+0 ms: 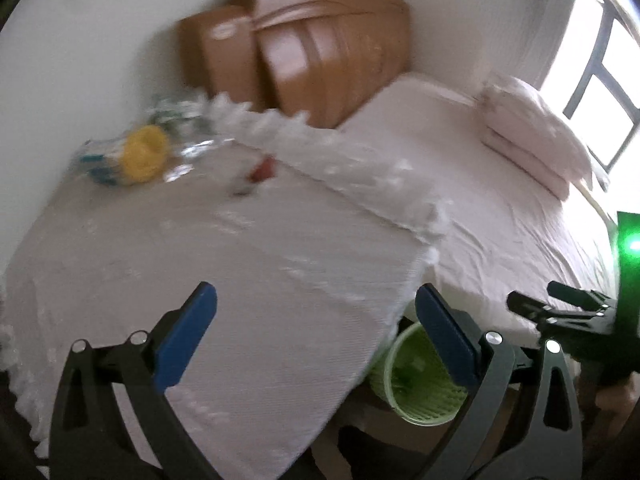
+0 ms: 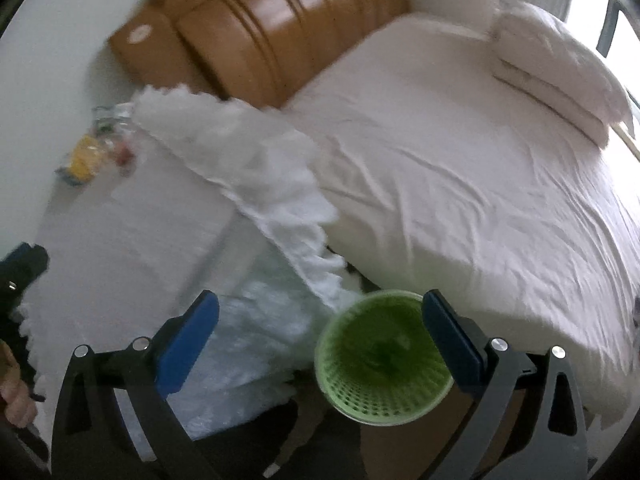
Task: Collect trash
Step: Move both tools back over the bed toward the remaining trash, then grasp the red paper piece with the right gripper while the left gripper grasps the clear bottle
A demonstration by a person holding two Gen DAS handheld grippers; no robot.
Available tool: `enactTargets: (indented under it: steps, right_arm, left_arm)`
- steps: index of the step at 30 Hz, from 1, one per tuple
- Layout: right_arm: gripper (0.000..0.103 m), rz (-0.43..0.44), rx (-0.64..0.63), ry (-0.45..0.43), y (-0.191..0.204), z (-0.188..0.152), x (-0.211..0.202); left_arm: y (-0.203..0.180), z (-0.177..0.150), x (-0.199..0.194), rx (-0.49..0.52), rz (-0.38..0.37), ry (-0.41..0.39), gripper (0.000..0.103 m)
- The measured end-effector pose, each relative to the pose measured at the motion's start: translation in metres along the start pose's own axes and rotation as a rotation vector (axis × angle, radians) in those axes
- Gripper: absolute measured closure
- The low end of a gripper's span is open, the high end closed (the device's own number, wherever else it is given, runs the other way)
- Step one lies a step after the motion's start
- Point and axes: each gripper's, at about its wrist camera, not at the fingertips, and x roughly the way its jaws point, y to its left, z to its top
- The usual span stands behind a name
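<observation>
A green perforated waste basket [image 2: 382, 360] stands on the floor between the bedside table and the bed; it also shows in the left wrist view [image 1: 412, 384]. Trash lies at the far end of the white-covered table [image 1: 200, 248]: a yellow ring-shaped item [image 1: 143, 154], crumpled clear plastic [image 1: 188, 148] and a small red piece [image 1: 262, 170]. The yellow item [image 2: 84, 158] and clear plastic [image 2: 110, 118] show small in the right wrist view. My left gripper [image 1: 316, 312] is open and empty above the table's near end. My right gripper [image 2: 320, 320] is open and empty, above the basket.
A bed with a pale sheet [image 2: 460, 180], a pillow [image 2: 556, 68] and a brown headboard [image 2: 272, 28] fills the right. The tablecloth's frilly edge [image 2: 280, 184] hangs toward the bed. A window [image 1: 600, 80] is at far right.
</observation>
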Motion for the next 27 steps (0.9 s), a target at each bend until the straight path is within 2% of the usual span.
enactTargets:
  steps: [7,16,22,27]
  right_arm:
    - [0.003,0.053,-0.082,0.001,0.057,0.018,0.005]
    - [0.003,0.107,-0.158,0.033,0.115,0.042,0.028]
    - [0.003,0.140,-0.193,0.039,0.160,0.076,0.055]
    - [0.003,0.133,-0.231,0.047,0.198,0.108,0.088]
  left_arm:
    - [0.058,-0.006,-0.004,-0.126,0.039,-0.004,0.008]
    - [0.100,0.005,0.006,-0.164,0.079,-0.023,0.008]
    - [0.119,0.031,0.029,-0.111,0.093,-0.027,0.008]
    - [0.136,0.058,0.056,-0.062,0.095,-0.025,0.008]
